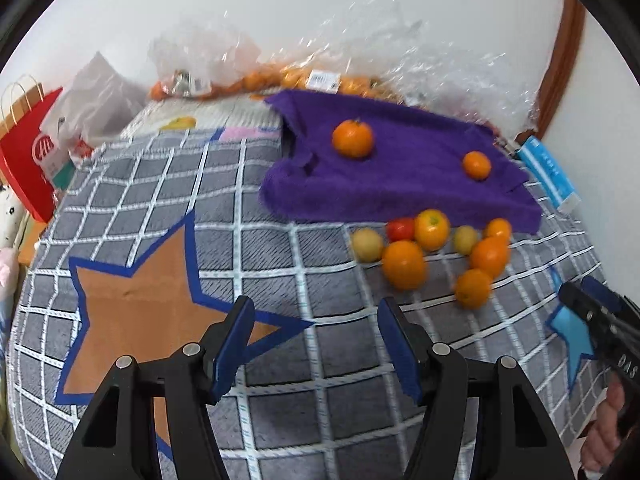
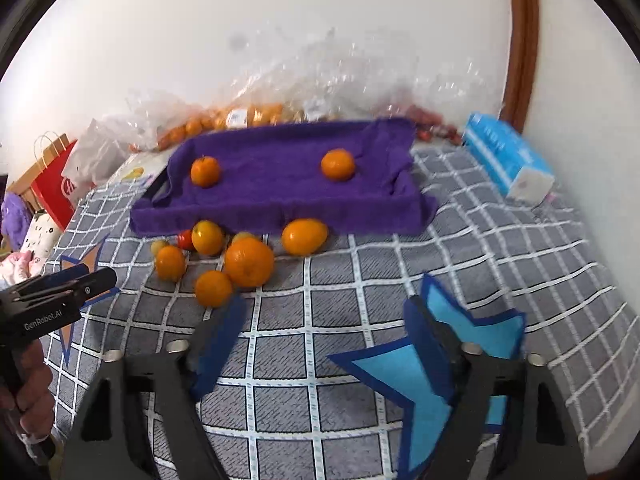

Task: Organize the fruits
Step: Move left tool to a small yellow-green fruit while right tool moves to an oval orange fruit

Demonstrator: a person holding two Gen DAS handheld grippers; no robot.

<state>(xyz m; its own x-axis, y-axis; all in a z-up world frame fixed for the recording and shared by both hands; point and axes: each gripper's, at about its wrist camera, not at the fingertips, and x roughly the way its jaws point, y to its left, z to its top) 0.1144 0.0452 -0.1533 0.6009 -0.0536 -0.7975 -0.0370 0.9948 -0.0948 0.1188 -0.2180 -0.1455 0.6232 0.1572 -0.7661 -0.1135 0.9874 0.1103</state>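
Observation:
A purple towel-lined tray (image 1: 404,184) (image 2: 280,196) lies on the checked mat and holds two oranges (image 1: 353,138) (image 1: 477,165) (image 2: 205,171) (image 2: 338,164). In front of it sits a loose cluster of several oranges (image 1: 404,264) (image 2: 249,262), a red tomato (image 1: 401,229) (image 2: 185,239) and small yellowish fruits (image 1: 367,244). My left gripper (image 1: 316,320) is open and empty, short of the cluster and to its left. My right gripper (image 2: 324,320) is open and empty, just in front of the cluster; it also shows at the right edge of the left wrist view (image 1: 600,308).
Clear plastic bags of oranges (image 1: 280,76) (image 2: 240,116) lie behind the tray against the wall. A blue and white box (image 1: 548,174) (image 2: 508,164) lies at the right. A red paper bag (image 1: 28,148) (image 2: 56,184) stands at the left. The mat has star patches (image 1: 152,320) (image 2: 440,380).

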